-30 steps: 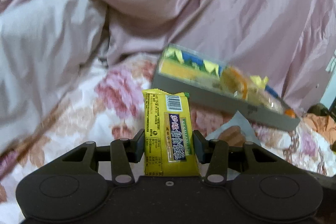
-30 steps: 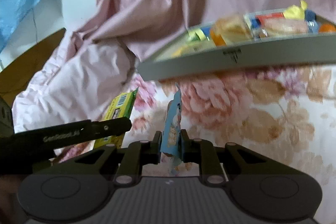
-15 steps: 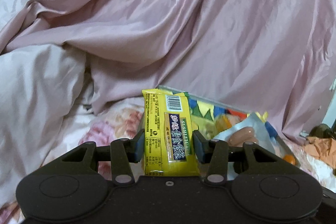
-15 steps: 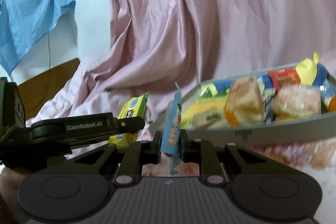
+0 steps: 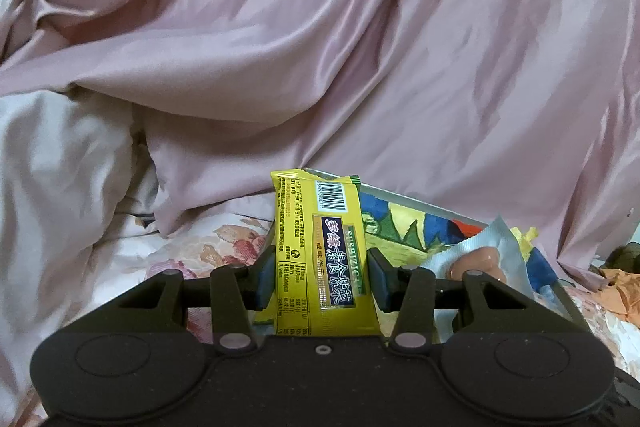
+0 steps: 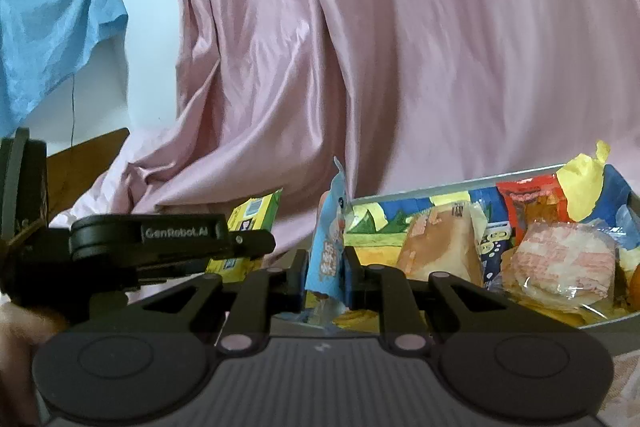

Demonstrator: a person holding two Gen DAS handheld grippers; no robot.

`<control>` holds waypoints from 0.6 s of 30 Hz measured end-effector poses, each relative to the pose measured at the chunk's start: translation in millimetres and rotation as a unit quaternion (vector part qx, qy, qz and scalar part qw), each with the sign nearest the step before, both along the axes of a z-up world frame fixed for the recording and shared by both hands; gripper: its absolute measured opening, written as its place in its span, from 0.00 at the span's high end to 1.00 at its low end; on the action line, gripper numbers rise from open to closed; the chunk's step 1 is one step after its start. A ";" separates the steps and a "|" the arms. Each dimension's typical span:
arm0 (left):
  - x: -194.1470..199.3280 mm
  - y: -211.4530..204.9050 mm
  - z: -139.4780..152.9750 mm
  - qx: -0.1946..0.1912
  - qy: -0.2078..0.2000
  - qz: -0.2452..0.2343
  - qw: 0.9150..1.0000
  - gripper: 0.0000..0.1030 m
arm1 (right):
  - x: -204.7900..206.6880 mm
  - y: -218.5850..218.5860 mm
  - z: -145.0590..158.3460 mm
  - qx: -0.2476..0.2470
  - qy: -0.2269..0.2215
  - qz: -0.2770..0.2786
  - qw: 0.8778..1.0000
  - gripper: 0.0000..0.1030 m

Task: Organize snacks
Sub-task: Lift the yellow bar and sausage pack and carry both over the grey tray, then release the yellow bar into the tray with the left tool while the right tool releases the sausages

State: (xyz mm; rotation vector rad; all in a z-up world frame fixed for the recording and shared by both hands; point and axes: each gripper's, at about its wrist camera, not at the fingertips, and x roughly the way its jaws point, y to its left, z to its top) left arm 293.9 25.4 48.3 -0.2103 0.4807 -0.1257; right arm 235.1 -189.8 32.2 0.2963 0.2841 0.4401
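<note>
Tray [image 6: 520,174] now nearer (both grippers up), yellow pkt [image 5: 320,259] & blue pkt [image 6: 329,247] still clamped.

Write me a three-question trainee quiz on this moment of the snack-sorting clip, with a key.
1. True or false: the left gripper is empty.
2. What colour is the packet in the right gripper? A) blue B) red C) green
3. Where do the other snacks lie?

Key:
1. False; it clamps an upright yellow packet.
2. A.
3. In the grey tray, on the floral bedding.
</note>
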 end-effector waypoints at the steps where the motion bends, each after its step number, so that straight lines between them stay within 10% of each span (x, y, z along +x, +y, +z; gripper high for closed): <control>1: 2.8 0.0 -1.4 -0.001 0.002 0.000 1.000 0.53 | 2.3 0.4 -1.6 -0.002 0.002 -0.001 1.000 0.82; 18: 28.9 2.7 -19.9 -0.014 0.042 -0.005 0.999 0.53 | 27.4 12.4 -12.4 -0.018 0.020 0.005 1.000 0.82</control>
